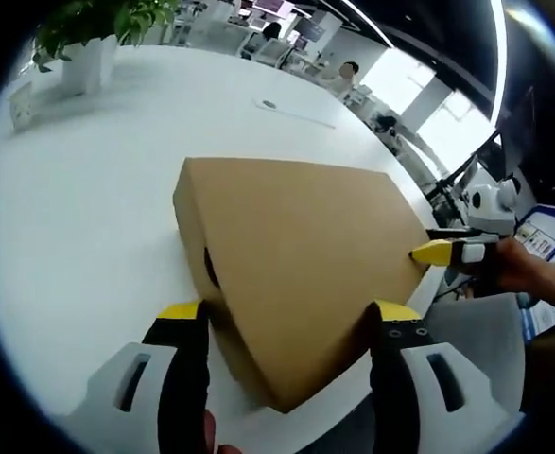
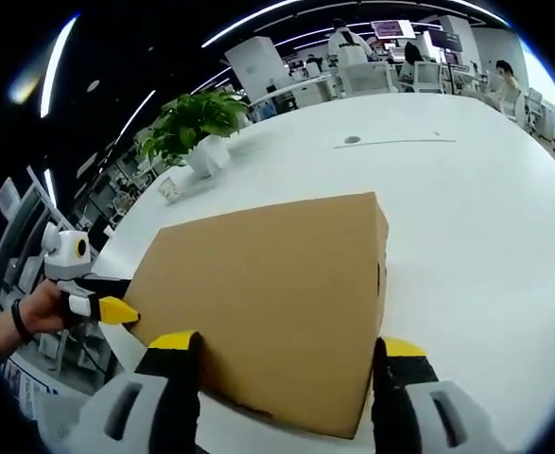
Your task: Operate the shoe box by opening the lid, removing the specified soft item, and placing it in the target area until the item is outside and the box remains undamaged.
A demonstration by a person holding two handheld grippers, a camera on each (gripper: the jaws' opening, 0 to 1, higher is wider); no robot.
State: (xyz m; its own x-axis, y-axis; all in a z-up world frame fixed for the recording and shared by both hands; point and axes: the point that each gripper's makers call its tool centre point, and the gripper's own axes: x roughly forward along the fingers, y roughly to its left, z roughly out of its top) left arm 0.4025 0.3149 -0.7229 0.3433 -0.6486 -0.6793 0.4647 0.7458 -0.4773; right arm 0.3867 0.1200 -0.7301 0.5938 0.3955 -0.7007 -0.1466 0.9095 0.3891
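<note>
Left gripper view looks down on a closed brown cardboard shoe box [image 1: 305, 265] lying flat on a white worktop [image 1: 88, 208], close to the worktop's near edge, with one corner of the box pointing toward the camera. The left gripper [image 1: 288, 317] has its yellow-tipped fingers [image 1: 181, 310] spread wide, one on each side of that near corner, and they hold nothing. At the box's right-hand edge the right gripper [image 1: 435, 252] comes in, held by a person's hand [image 1: 523, 270], its yellow tip touching or just beside the lid's edge.

From the right gripper view, the shoe box [image 2: 268, 293] lies lid shut, and the right gripper [image 2: 286, 352] has its fingers [image 2: 402, 350] parted wide around the near edge, gripping nothing. The left gripper [image 2: 116, 310] meets the box's left corner. A potted plant [image 2: 194, 128] stands near the worktop's [image 2: 466, 227] far left edge, well apart from the box.
</note>
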